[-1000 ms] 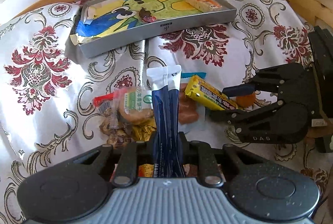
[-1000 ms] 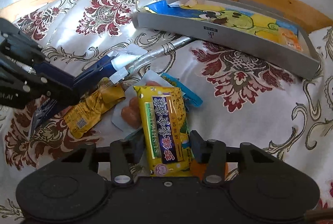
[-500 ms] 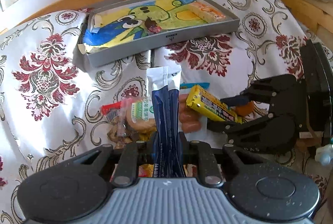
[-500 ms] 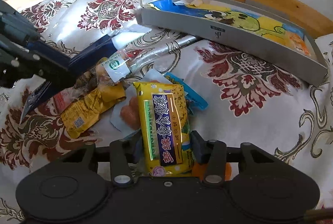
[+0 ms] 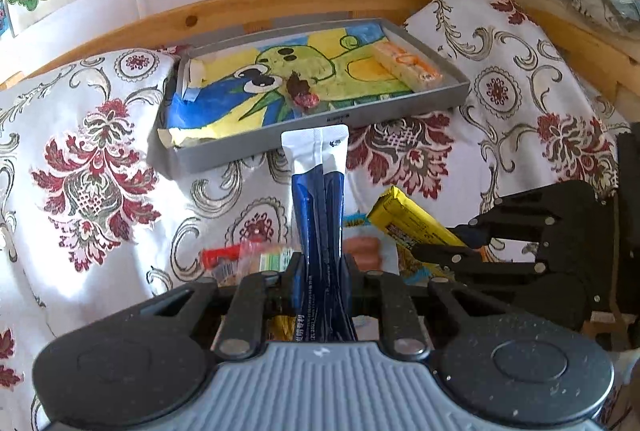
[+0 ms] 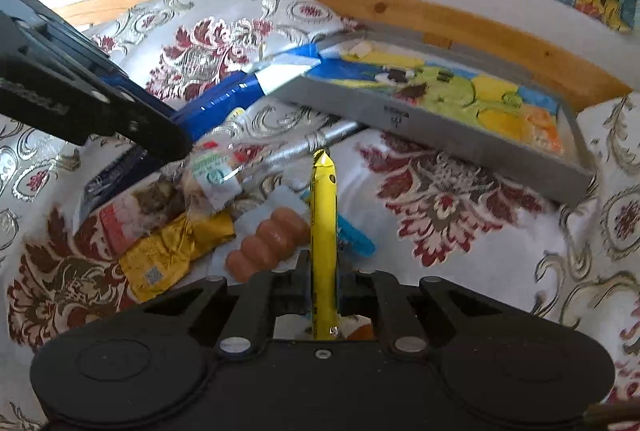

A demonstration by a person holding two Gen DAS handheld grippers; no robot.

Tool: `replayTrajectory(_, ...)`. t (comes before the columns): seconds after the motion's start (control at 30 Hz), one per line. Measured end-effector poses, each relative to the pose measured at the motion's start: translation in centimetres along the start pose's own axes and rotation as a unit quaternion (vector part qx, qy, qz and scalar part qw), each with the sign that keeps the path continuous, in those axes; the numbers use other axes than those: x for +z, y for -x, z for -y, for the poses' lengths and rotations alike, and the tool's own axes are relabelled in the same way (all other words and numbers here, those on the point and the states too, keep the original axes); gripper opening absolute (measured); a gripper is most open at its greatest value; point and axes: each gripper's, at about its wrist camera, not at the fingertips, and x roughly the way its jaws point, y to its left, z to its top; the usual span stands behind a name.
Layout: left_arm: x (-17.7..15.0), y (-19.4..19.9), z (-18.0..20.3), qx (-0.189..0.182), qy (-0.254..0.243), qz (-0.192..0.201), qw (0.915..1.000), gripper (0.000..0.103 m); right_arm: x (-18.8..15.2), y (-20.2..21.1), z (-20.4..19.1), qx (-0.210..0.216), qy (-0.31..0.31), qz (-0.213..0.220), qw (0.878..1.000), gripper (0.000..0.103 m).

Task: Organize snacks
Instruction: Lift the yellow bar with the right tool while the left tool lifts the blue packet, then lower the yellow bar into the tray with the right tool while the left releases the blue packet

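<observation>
Tray (image 5: pixel 256 147) holds one orange bar (image 5: pixel 406 66); left gripper (image 5: pixel 320 271) pinches blue sachet (image 5: pixel 318 207), right gripper (image 6: pixel 323 283) yellow packet (image 6: pixel 324 223).

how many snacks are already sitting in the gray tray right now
2: a long orange-and-white packet along the tray's right end and a small dark snack near its middle. None looks hidden.

Left tongs (image 5: pixel 320 271): black speckled arms, silver rivets, ribbed grey housing with small white mark. Right tongs (image 6: pixel 322 283): all black, silver rivets, round raised discs either side.
</observation>
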Motion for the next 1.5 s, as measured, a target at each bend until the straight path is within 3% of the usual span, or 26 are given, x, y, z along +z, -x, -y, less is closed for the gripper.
replayTrajectory(0.33,3.8,-0.9,-0.7,0.015,0.03,0.03,0.999,0.02,1.4,1.5,1.5,-0.052,-0.021,0.103,0.993,0.011)
replayTrajectory(0.53,8.1,-2.3,-1.0,0.041,0.034,0.057,0.997,0.02,3.9,0.6,4.4,-0.072,-0.082,0.179,0.978,0.011)
replayTrajectory(0.73,13.1,-4.0,-1.4,0.065,0.041,0.09,0.993,0.02,6.6,-0.8,8.5,-0.077,-0.119,0.229,0.963,0.011)
replayTrajectory(1.0,16.7,-9.2,-2.1,0.081,0.07,0.089,0.9902,0.02,8.2,-4.6,13.2,-0.083,-0.163,0.221,0.958,0.011)
replayTrajectory(1.3,16.2,-14.0,-3.8,0.088,0.112,0.043,0.9888,0.02,8.2,-7.6,14.5,-0.068,-0.182,0.183,0.964,0.011)
replayTrajectory(1.5,15.9,-15.4,-4.2,0.089,0.123,0.033,0.9878,0.02,8.1,-8.3,14.4,-0.07,-0.177,0.17,0.967,0.011)
